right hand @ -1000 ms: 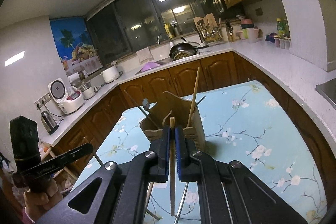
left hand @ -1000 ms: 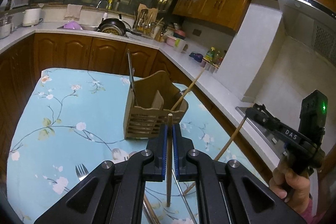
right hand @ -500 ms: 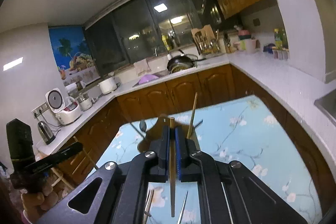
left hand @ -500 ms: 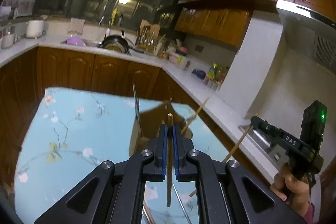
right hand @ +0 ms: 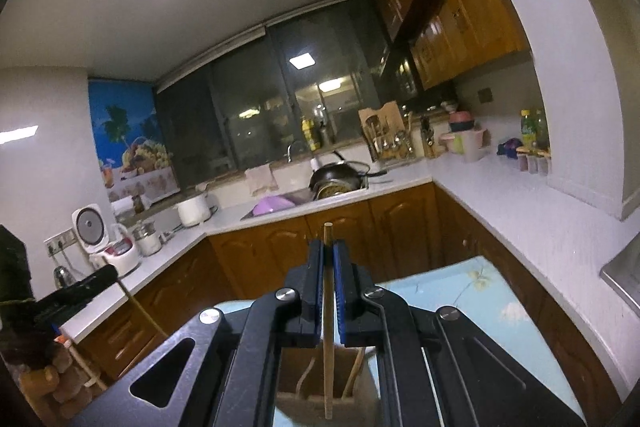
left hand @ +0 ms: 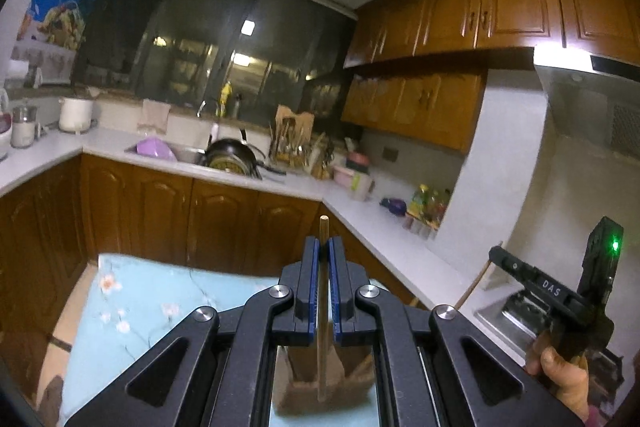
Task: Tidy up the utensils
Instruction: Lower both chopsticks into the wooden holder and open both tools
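Two tongs are in use, one in each hand, and each is clamped on a single wooden chopstick. The left tongs grip the left chopstick between blue pads; the stick stands roughly upright, its blunt top just above the pad tips and its lower end hanging over the wooden utensil caddy. The right tongs hold the right chopstick in the same manner, with its lower end above the caddy, seen in the right wrist view directly below the pads. Whether either stick touches the caddy cannot be determined.

The caddy stands on the counter, which is covered by a light blue floral cloth. Other handles lean inside the caddy's compartments, but they are blurred and cannot be identified.

At the right edge of the left wrist view, the person's right hand grips the handle of the right tongs, and a green lamp glows on its housing. At the left edge of the right wrist view, the left hand carries the left tongs.

Beyond the cloth-covered counter runs a white worktop over brown cabinet doors. On it, near to far: bottles, a pink container, a black wok at the sink and a dark window behind.
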A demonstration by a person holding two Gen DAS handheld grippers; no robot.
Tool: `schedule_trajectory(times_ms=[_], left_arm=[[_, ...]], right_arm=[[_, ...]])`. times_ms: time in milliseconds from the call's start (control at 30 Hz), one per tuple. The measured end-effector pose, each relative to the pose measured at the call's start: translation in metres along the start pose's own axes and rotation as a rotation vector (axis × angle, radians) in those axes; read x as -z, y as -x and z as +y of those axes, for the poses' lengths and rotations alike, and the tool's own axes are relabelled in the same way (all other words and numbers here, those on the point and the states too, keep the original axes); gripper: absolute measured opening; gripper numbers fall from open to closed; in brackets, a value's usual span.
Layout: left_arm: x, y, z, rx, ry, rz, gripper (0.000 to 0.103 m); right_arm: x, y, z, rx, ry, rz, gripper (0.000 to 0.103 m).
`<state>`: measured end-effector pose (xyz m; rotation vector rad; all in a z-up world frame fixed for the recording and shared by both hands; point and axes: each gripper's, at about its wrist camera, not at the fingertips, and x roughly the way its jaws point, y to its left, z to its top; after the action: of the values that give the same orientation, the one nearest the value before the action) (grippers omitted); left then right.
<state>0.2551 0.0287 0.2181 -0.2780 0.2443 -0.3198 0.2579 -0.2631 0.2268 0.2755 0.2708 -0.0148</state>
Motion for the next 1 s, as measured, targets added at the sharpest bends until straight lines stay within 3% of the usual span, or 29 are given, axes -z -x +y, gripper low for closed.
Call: schedule_trajectory(times_ms=[267, 600, 1000], left_arm=[[0.031, -0.05, 0.008, -0.064, 0.016, -0.025, 0.003], [0.094, -0.107, 0.009, -0.102, 0.079, 0.065, 0.003], [0.076, -0.127, 0.013, -0.089, 0.063, 0.144, 0.004]], right_arm=[[0.017, -0.03, -0.012, 0.039, -0.034, -0.022, 0.005], [0.066, -0.058, -0.03, 0.062, -0.088, 0.041, 0.005], [0.086, -0.072, -0.035, 0.06, -0.102, 0.11, 0.005]])
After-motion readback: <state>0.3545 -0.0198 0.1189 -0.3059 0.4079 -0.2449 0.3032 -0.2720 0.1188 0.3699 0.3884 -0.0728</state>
